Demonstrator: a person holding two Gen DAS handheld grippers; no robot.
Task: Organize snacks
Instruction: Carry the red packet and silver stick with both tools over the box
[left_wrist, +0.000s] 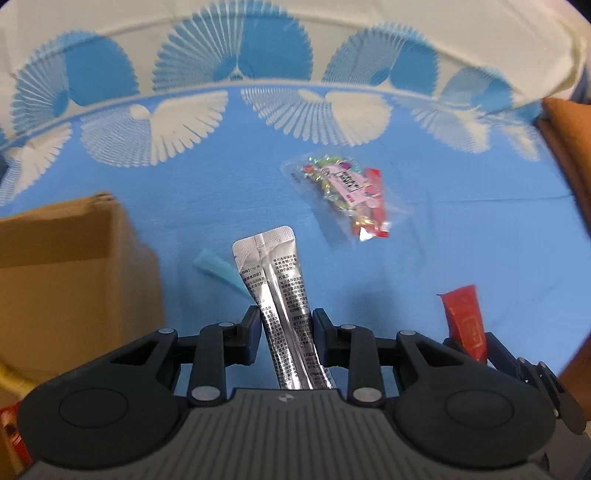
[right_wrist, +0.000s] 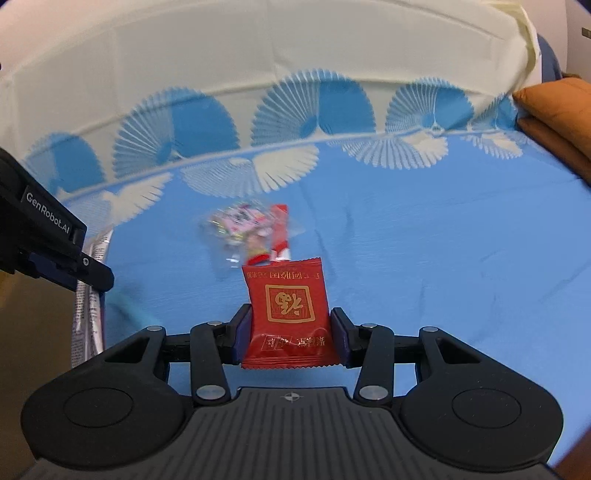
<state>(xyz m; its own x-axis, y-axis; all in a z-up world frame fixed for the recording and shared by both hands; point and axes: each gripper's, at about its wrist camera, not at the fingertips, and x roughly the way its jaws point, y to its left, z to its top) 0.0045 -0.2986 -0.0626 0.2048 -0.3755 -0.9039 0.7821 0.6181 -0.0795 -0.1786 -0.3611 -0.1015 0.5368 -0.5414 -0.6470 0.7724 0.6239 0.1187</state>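
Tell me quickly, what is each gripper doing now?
Left gripper: closed on the silver sachet.
Right gripper: closed on the red packet.

Silver stick sachet (left_wrist: 280, 295), red packet (right_wrist: 290, 314) lifted; candy bag (left_wrist: 347, 195) on cloth

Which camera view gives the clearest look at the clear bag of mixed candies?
The left wrist view: the candy bag lies sharp and unblocked on the blue cloth. In the right wrist view the same bag is motion-blurred, partly behind the red packet.
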